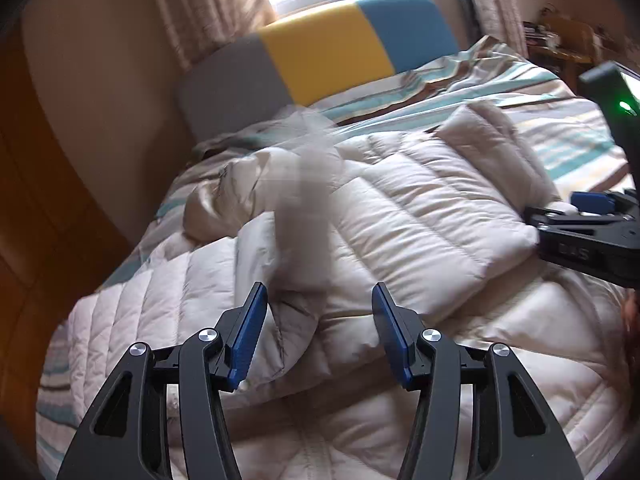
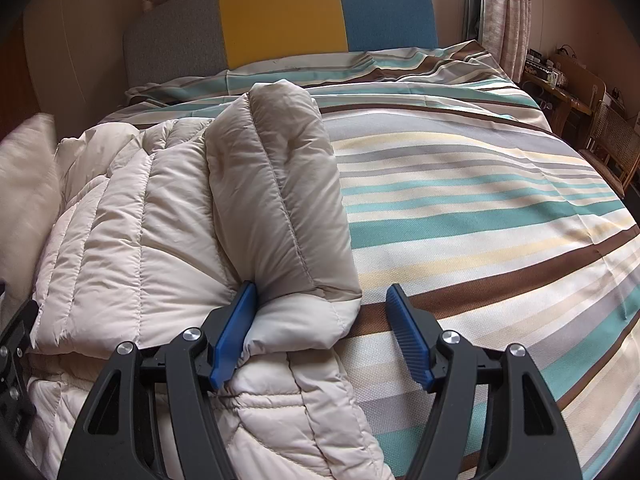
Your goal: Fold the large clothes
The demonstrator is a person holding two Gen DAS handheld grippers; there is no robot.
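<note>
A cream quilted down jacket [image 1: 400, 216] lies partly folded on the striped bed. In the left wrist view my left gripper [image 1: 320, 320] is open above the jacket's middle, holding nothing; a blurred piece of the jacket [image 1: 308, 184] is in motion ahead of it. The right gripper [image 1: 576, 224] shows at that view's right edge. In the right wrist view my right gripper [image 2: 320, 316] is open, its left finger [image 2: 232, 336] touching the cuff end of a folded-over sleeve [image 2: 276, 200] that lies on the jacket [image 2: 132, 232].
The striped bedcover [image 2: 480, 208] spreads to the right of the jacket. A grey, yellow and blue headboard [image 2: 280, 12] stands at the far end. A wooden wall panel [image 1: 48, 200] is at the left. Wooden chairs and a table [image 2: 580, 96] stand at the far right.
</note>
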